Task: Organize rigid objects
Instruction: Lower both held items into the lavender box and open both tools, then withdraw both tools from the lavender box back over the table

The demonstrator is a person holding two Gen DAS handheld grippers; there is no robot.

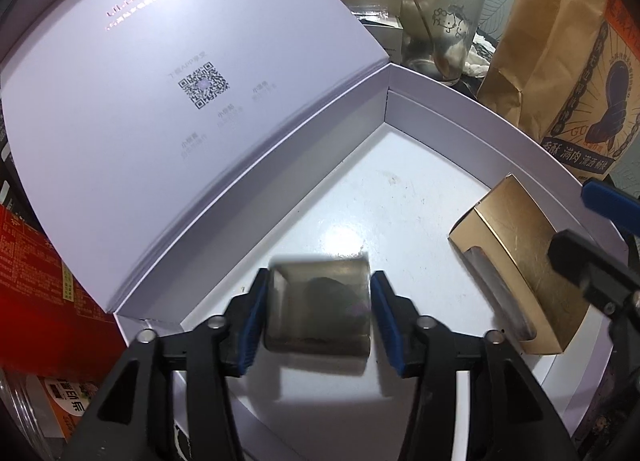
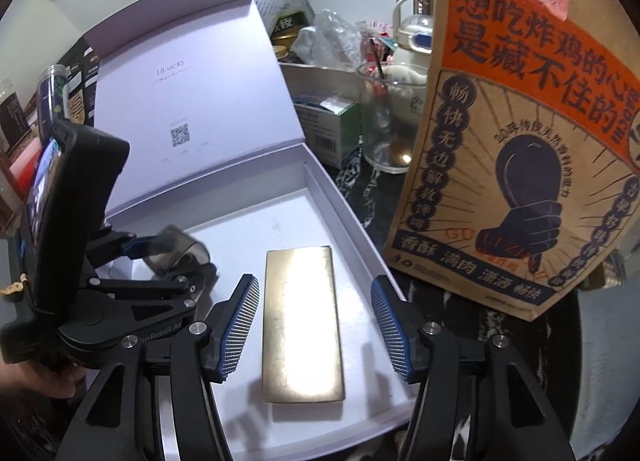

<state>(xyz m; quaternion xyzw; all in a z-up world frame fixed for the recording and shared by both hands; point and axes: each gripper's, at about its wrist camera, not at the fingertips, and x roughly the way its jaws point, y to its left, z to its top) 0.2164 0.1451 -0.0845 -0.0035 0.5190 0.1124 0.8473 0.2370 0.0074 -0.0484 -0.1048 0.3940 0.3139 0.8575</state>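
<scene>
A white gift box (image 1: 460, 121) with its lid (image 1: 160, 101) standing open lies in both views. My left gripper (image 1: 318, 317) is shut on a small smoky translucent case (image 1: 320, 313) and holds it just above the box floor; the right wrist view shows the case (image 2: 176, 249) tilted in the left gripper's fingers. A gold rectangular box (image 2: 302, 325) lies flat on the floor of the white box (image 2: 352, 221), also seen in the left wrist view (image 1: 516, 245). My right gripper (image 2: 316, 325) is open, its fingers on either side of the gold box without touching it.
A tall brown paper bag (image 2: 500, 141) stands right of the white box. Behind it are a glass (image 2: 380, 121) with a spoon, a small carton (image 2: 332, 129), a plastic bag and a white kettle. Red packaging (image 1: 36, 261) lies left.
</scene>
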